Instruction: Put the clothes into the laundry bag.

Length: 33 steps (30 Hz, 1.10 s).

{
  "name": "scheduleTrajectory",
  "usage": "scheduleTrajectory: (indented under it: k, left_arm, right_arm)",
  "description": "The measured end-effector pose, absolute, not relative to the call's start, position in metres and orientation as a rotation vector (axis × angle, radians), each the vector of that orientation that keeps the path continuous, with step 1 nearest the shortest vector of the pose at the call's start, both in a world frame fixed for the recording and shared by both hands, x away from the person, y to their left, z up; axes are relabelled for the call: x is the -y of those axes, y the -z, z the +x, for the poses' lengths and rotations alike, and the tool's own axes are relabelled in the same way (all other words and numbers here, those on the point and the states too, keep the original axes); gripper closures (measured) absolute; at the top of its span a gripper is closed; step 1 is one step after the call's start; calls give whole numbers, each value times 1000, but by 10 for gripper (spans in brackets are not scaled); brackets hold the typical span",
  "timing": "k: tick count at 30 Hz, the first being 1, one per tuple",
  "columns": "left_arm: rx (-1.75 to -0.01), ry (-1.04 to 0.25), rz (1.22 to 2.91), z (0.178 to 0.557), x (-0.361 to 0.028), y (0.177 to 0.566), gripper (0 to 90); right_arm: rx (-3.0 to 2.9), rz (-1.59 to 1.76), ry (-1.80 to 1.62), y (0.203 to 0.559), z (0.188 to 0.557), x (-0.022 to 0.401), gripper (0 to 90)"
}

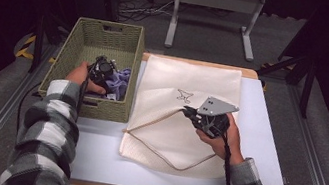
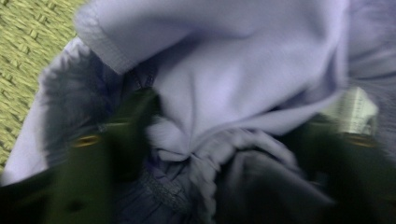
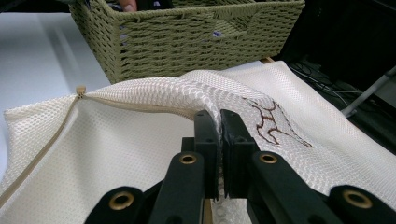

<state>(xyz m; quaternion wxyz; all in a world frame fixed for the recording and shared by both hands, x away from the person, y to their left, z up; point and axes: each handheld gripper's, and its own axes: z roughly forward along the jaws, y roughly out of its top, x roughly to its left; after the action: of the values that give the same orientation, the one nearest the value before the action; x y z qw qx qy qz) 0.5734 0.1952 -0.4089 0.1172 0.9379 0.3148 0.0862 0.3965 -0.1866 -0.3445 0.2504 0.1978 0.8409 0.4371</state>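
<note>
The white tabletop (image 1: 96, 154) carries everything here. Across its middle lies a cream mesh laundry bag (image 1: 181, 131), flat for the most part, with a small dark stitched figure (image 1: 184, 95) on its upper layer and a zip running along its open edge. Left of it and just beside it sits an olive woven basket (image 1: 85, 38), and down in that basket there's a bundle of lavender clothing (image 1: 121, 79).

Right gripper (image 1: 189, 112) is over the bag, and in the right gripper view its fingers (image 3: 207, 135) are pressed together on a fold of the mesh, pulling the top layer up off the lower one into a ridge. The zip's end (image 3: 81, 90) shows at the far left of that lifted edge.

Left gripper (image 1: 105, 70) is down inside the basket. Its own view is blurred, but the fingers (image 2: 135, 116) stand spread either side of bunched lavender fabric, a pale label (image 2: 357, 111) near one of them. They aren't closed on it.
</note>
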Motion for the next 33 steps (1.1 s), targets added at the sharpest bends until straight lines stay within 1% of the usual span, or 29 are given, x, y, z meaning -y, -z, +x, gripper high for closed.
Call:
scheduleTrajectory:
  k: [2,3,4,6,8,13,15,16,20,21,25,29,33]
  left_arm:
    - [-913,-271,2756,573,-196,407,651]
    - [-911,-310,2771,573,-196,406,651]
    - [-927,-333,2774,573,-196,406,716]
    - [-921,-353,2781,572,-196,404,746]
    - [-925,-467,2753,570,-196,398,754]
    - [-927,-623,2628,560,-204,379,764]
    - [-924,-630,2601,558,-205,375,764]
    - [-909,-652,2533,551,-207,365,764]
    - [-887,-640,2421,537,-210,353,764]
    - [-887,-640,2421,537,-210,353,764]
    - [-873,-651,2323,520,-211,345,765]
    - [-879,-674,2284,512,-214,342,765]
    - [-859,-697,2190,500,-220,329,768]
  right_arm:
    - [-2294,539,-1188,345,397,187,869]
    - [-2294,539,-1188,345,397,187,869]
    - [-2297,540,-1190,345,397,187,869]
    - [-2299,538,-1189,345,397,186,869]
    - [-2298,537,-1186,346,396,185,870]
    - [-2286,548,-1189,345,397,187,871]
    - [-2284,551,-1190,345,397,187,872]
    - [-2281,555,-1191,346,398,188,872]
    - [-2270,569,-1204,345,399,190,874]
    - [-2270,569,-1204,345,399,190,874]
    - [-2260,565,-1198,345,401,191,875]
    - [-2267,566,-1198,347,403,192,874]
    - [-2262,579,-1209,347,405,195,874]
